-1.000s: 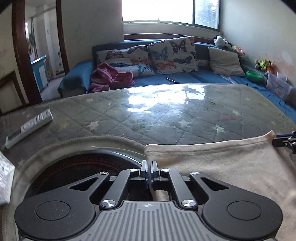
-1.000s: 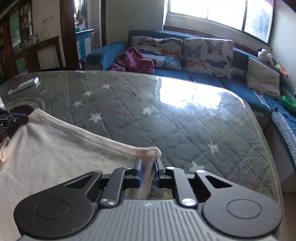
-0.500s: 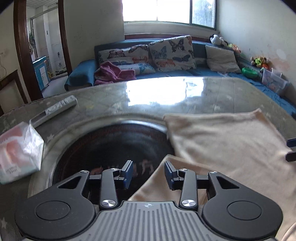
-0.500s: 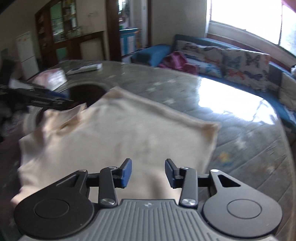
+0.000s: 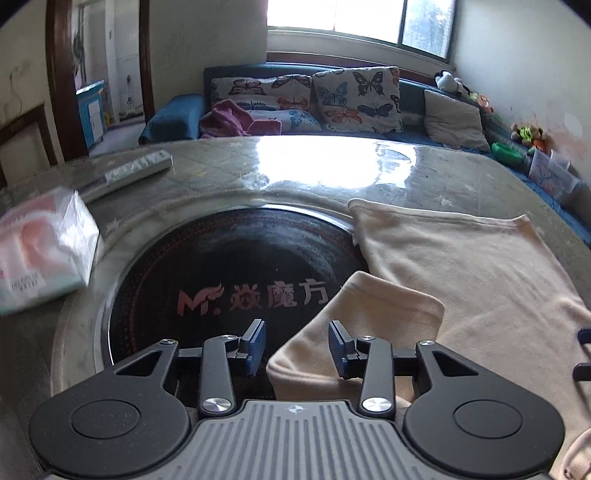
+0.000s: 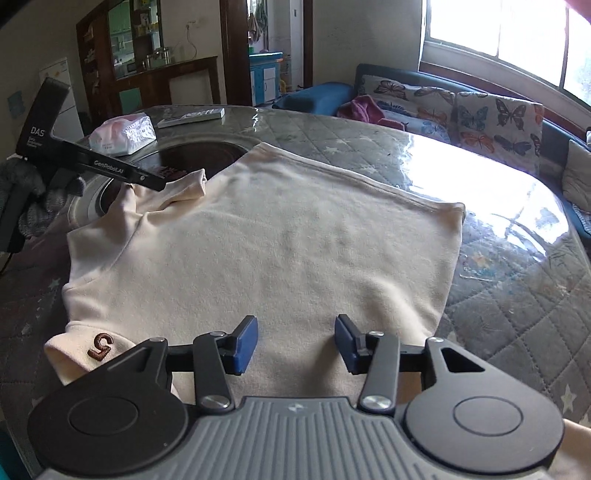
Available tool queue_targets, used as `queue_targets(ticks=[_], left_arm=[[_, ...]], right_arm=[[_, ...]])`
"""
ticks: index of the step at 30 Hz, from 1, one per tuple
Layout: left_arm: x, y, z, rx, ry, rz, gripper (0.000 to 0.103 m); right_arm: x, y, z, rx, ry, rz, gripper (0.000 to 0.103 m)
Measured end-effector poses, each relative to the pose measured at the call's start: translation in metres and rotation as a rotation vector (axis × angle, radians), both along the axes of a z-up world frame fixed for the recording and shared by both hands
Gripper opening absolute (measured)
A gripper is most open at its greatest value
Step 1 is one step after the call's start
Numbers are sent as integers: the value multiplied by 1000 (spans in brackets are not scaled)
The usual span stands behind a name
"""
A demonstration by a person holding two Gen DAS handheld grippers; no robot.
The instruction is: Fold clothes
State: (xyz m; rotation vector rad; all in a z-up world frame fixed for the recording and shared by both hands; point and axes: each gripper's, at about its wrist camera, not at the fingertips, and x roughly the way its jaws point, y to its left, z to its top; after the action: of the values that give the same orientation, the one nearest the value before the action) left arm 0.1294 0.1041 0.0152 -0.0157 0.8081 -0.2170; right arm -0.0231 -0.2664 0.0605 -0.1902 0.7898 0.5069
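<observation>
A second ago both grippers pinched the cream shirt (image 6: 280,236) hem; now released. Left gripper (image 5: 297,345) parted, empty, tilted down over a sleeve by the black cooktop (image 5: 229,266). Right gripper (image 6: 295,343) jaws still opening, nothing pinched, angled down above the shirt spread flat on the table (image 6: 517,295).

Bright window (image 5: 354,18) backlight glares off the table (image 5: 332,162); fisheye-bent edges.

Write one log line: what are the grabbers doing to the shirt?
left gripper: open, over sleeve | right gripper: jaws opening, nothing pinched | cream shirt: flat on table
</observation>
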Motion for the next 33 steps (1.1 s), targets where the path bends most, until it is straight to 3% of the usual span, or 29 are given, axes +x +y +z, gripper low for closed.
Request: queue_targets(ticks=[3,7,18,21,23,26,29,33], left_arm=[[-7,1,0,-18,2,25,41],[-24,9,7,-102,-20,60,42],[-50,21,2,-191,-23,124,43],[-49,19,-1,-196,-17,116,38],[-48,18,-2,-205,-16,111,19],[-56,13,6,-203,-61,121,10],[-72,-4,24,-195,-143,85,10],[-102,-49,42,-178,-233,-101,10]], right_arm=[[-3,0,-1,7,-2,-5,49],[-7,-2,-1,27,-1,-15,49],[-14,-3,-3,73,-7,-39,56],[-14,-3,-4,80,-7,-45,57],[-15,-3,-4,82,-10,-49,57],[-16,-3,-4,88,-11,-57,57],[-17,-4,-4,104,-6,-60,57],[-18,-6,-1,127,-4,-70,57]])
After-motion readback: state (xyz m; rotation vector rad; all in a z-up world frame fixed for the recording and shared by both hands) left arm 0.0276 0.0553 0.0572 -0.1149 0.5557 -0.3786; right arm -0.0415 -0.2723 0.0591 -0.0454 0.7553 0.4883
